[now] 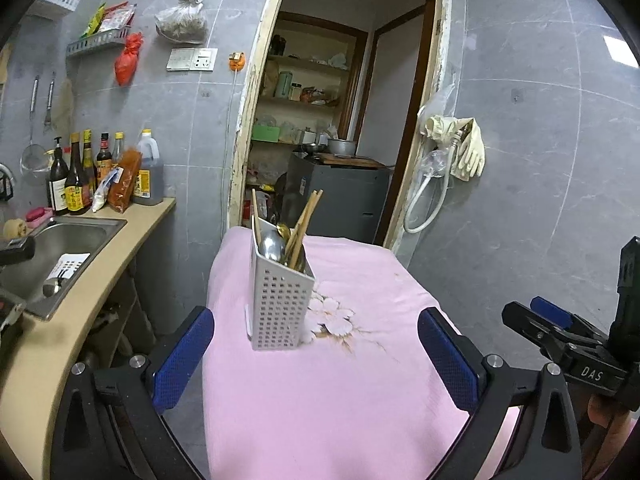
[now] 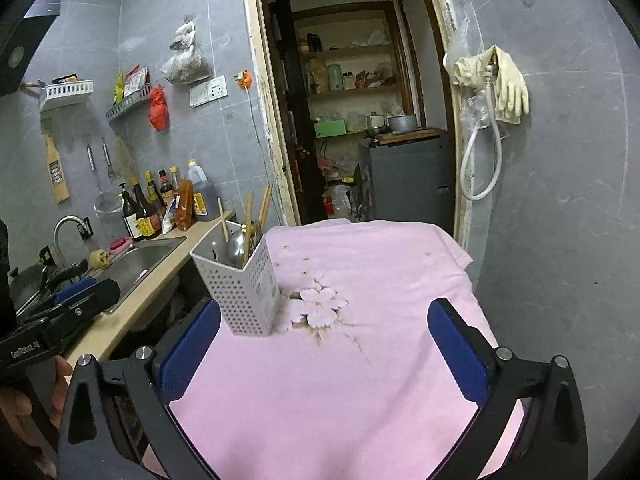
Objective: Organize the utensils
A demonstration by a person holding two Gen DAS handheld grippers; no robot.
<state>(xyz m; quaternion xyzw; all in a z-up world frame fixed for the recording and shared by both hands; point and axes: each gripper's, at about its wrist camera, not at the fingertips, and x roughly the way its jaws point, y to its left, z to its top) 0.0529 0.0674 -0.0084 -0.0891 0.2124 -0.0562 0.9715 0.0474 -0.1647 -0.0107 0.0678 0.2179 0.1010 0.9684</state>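
Observation:
A white perforated utensil holder [image 1: 280, 304] stands upright on the pink cloth-covered table [image 1: 340, 400]. It holds wooden chopsticks [image 1: 306, 220] and metal spoons [image 1: 273, 245]. It also shows in the right wrist view [image 2: 244, 292], with chopsticks [image 2: 256, 216] and a spoon [image 2: 237, 246] in it. My left gripper [image 1: 316, 356] is open and empty, just in front of the holder. My right gripper [image 2: 324, 348] is open and empty, with the holder beside its left finger. The right gripper also shows at the right edge of the left wrist view [image 1: 560, 332].
A counter with a steel sink [image 1: 52, 252] runs along the left. Sauce bottles [image 1: 80, 176] stand at its far end. An open doorway [image 1: 332, 120] with shelves lies behind the table. Rubber gloves [image 1: 464, 144] and a hose hang on the right wall.

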